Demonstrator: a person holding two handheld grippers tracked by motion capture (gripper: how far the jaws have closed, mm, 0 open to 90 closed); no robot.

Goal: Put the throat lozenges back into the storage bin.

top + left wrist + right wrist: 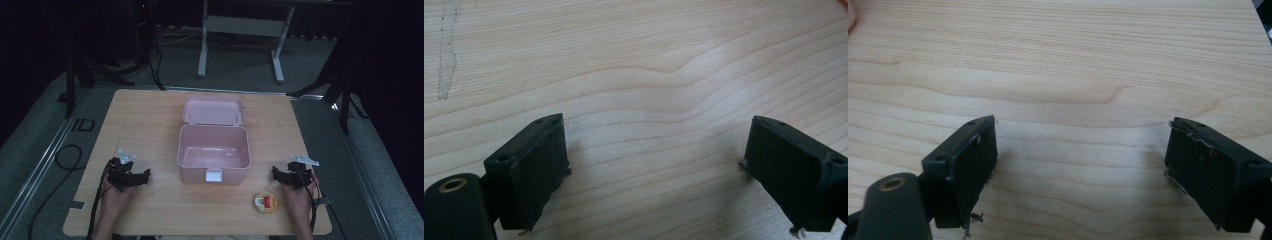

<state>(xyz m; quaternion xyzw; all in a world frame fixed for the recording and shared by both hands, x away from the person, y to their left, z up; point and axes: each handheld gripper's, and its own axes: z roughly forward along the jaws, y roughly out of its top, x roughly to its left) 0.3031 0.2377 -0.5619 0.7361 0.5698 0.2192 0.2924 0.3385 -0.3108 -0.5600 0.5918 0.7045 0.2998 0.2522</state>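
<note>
Currently idle at desk's near edge: left gripper parked toward near-left corner, right gripper toward near-right corner, both low over bare wood. Jaws on both spread wide, nothing between them, confirmed in left gripper view and right gripper view, wood grain alone in the gap. Nearest thing to right gripper: small round container, just beside it toward near edge, slightly inboard, apart from the box. Looks like a shallow disc w/ clear or yellowish rim, red and white bits on top or inside; too small to tell lid from contents. Lying flat, not touching anything. Pink plastic box at desk centre, lid swung fully back toward far edge, white latch on near wall, interior empty as far as can be seen. Probable step, judged from layout: pick up round container w/ right gripper, drop into open box. To do well: approach from above, jaws straddling the disc across its width, not along a chord; go low enough to catch the rim since it's shallow, w/o scraping pads on wood. Close gently, thin plastic prob. flexes or pops out sideways. Lift clear above box's near wall before crossing, else risk of clipping latch. Left gripper spare, could steady box if it slides.
</note>
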